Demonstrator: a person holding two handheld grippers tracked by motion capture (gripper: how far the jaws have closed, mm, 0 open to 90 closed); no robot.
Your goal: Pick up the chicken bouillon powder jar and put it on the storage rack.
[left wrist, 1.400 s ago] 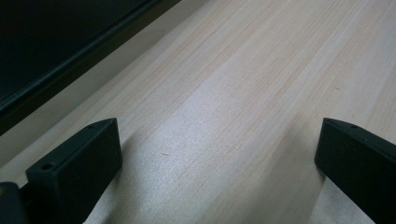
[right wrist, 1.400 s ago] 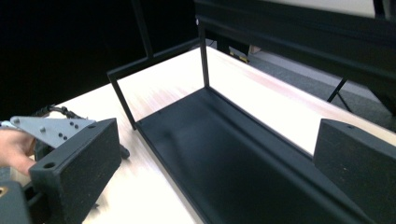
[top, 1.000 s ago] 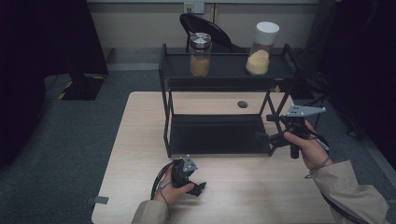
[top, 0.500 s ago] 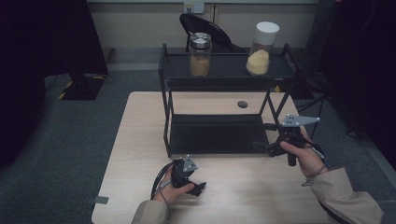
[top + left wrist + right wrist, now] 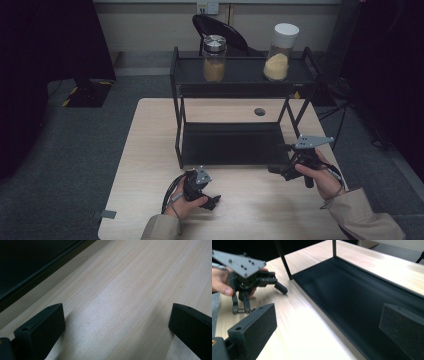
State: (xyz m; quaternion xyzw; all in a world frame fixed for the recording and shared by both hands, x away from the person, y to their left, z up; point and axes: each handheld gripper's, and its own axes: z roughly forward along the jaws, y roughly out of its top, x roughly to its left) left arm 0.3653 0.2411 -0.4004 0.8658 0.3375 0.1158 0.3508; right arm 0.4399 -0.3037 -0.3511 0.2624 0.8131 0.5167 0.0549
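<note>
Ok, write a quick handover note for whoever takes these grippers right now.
Left gripper: open, empty, low over the table in front of the rack.
Right gripper: open, empty, at the rack's front right corner, facing its bottom shelf.
Two jars stand on the top shelf: metal-lidded jar and white-lidded jar.
Done: nothing held.
Left: likely reach for a jar.

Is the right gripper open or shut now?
Open. In the right gripper view, the right gripper has its jaws far apart, with only table and rack between them.
</note>
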